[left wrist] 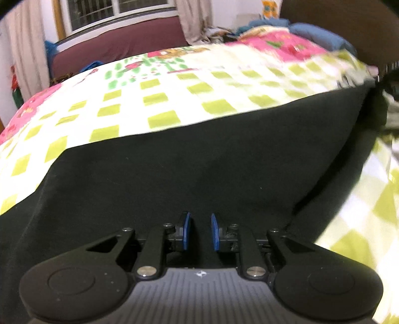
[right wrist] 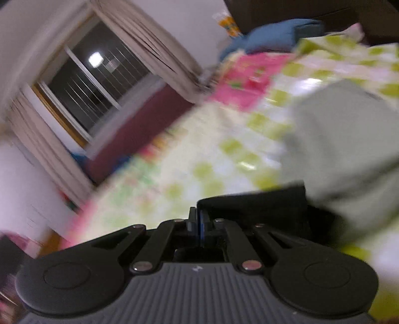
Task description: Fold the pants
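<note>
Black pants (left wrist: 199,162) lie spread across a bedsheet (left wrist: 159,99) checked in green and white. My left gripper (left wrist: 200,231) sits low over their near edge. Its blue pads (left wrist: 186,230) stand a little apart with black cloth filling the gap, gripped on the fabric. In the blurred right wrist view my right gripper (right wrist: 201,224) is shut, pads together, on an edge of the black pants (right wrist: 254,209), which hang to its right above the sheet (right wrist: 212,154). The pants' far right corner ends at a dark blurred shape (left wrist: 390,74).
A pale grey cloth (right wrist: 349,149) lies on the bed right of the right gripper. Blue bedding (left wrist: 316,35) and loose clothes are heaped at the far end. A maroon panel (left wrist: 119,47), curtains and a window (left wrist: 99,12) stand beyond the bed.
</note>
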Tool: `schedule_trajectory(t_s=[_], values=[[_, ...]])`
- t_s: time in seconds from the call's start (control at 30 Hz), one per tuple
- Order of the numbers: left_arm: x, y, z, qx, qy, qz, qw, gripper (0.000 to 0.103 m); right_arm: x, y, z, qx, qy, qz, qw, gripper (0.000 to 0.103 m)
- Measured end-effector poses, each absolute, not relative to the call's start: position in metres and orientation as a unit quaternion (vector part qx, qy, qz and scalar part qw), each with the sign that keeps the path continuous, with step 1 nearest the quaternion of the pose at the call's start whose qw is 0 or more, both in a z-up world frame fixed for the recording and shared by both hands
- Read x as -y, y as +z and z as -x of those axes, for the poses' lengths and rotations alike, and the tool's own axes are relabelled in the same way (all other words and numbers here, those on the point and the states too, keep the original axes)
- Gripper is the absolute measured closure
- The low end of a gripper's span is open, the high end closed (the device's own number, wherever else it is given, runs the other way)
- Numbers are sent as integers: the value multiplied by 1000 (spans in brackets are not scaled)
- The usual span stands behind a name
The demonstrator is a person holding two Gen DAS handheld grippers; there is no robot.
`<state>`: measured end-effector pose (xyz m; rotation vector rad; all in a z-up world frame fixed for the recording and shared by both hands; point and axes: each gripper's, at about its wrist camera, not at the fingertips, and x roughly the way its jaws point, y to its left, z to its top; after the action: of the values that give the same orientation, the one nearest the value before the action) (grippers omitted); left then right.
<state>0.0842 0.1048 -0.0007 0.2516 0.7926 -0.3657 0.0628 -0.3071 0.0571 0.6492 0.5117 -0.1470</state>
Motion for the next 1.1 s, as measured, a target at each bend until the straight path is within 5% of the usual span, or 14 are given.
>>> schedule_trajectory(t_s=[0.17, 0.27, 0.33, 0.37, 0.4, 0.43, 0.67, 0.77, 0.87, 1.1], values=[[-94, 2, -82, -382, -176, -149, 895, 70, 330, -9, -53, -305, -67, -414, 855, 87], [-89, 3, -84, -384, -177, -160, 892, 70, 337, -13, -60, -280, -71, -428, 856, 51], [-86, 3, -85, -384, -176, -163, 892, 70, 341, -12, -71, -267, -71, -436, 857, 52], [-84, 4, -85, -384, -177, -163, 892, 70, 344, -11, -76, -262, -77, -441, 855, 64], [-84, 4, -84, -384, -177, -163, 892, 70, 347, -11, -80, -261, -85, -442, 854, 92], [-83, 4, -83, -383, -179, -164, 891, 70, 349, -9, -85, -266, -94, -441, 852, 97], [-82, 4, -82, -382, -186, -168, 890, 69, 335, 55, -71, -219, -37, -355, 908, 93], [-84, 4, -80, -380, -186, -165, 891, 68, 336, 46, -74, -259, -82, -311, 911, 61], [-86, 3, -79, -381, -188, -165, 890, 64, 352, 14, -74, -313, -95, -368, 871, 61], [-80, 2, -80, -382, -191, -177, 887, 60, 356, -12, -84, -287, -93, -412, 860, 59]])
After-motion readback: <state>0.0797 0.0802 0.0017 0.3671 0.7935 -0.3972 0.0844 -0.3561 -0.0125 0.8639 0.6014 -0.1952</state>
